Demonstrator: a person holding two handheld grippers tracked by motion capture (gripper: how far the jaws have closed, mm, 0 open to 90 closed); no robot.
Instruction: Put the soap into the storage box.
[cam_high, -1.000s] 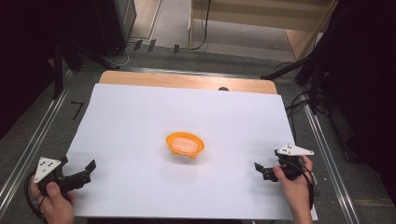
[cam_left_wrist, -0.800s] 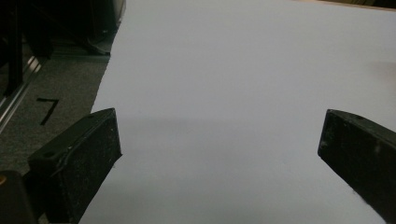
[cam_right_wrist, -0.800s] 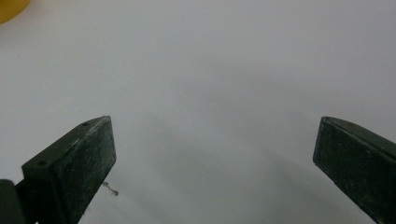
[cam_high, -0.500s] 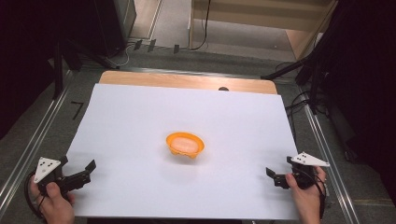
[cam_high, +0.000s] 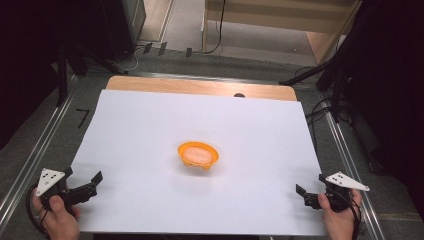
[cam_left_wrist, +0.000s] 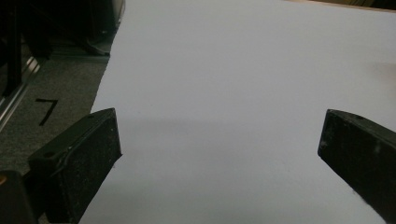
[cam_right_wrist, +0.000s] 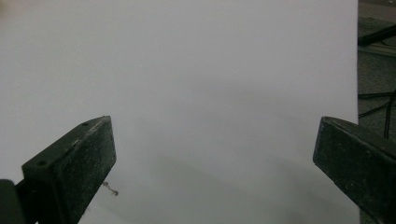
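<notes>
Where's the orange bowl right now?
In the high view, the small orange plastic bowl sits near the middle of the white sheet, apart from the left gripper and right gripper.

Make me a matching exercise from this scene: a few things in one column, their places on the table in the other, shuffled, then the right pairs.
Things:
1. orange bowl
2. left gripper
3. right gripper
4. wooden table edge

Places:
A. near right corner of the white sheet, jaws open
B. strip showing beyond the far edge of the sheet
C. middle of the sheet
D. near left corner of the sheet, jaws open

Pairs: 1-C, 2-D, 3-A, 4-B
</notes>
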